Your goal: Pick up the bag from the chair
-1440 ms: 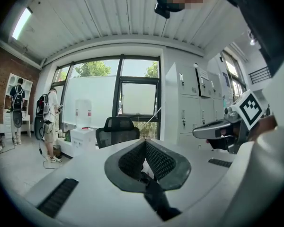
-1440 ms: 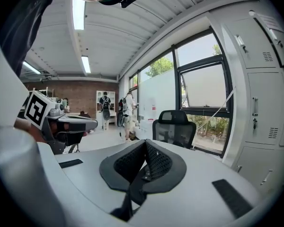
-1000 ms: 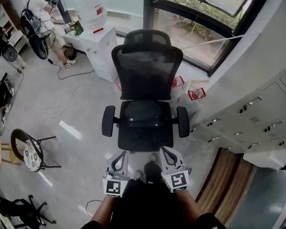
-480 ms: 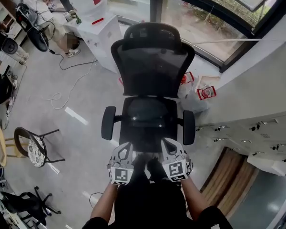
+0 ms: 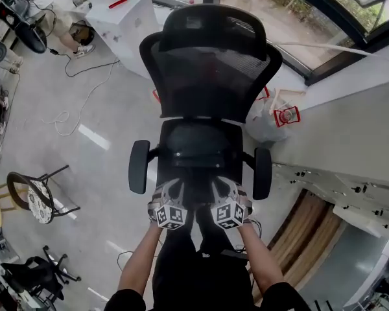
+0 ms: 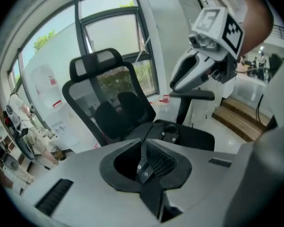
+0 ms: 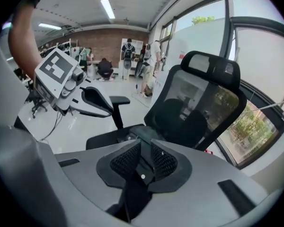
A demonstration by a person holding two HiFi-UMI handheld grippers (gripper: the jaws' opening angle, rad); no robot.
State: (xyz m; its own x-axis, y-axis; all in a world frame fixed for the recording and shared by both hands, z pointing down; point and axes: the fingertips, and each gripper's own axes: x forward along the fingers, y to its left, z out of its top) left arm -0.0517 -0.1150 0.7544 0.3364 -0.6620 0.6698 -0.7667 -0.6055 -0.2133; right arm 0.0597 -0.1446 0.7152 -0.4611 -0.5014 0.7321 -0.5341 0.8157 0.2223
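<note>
Our left gripper is closed; the right gripper, empty, has just been opening. We should spread both wide before reaching the bag on the chair

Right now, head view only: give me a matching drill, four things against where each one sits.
Things:
1 black bag
2 white plastic bag
3 round patterned seat
4 lockers

Places:
A floor, left of the office chair
B far right, along the wall
C on the office chair's seat
D floor, right of the office chair's back

Pairs: 1-C, 2-D, 3-A, 4-B
</note>
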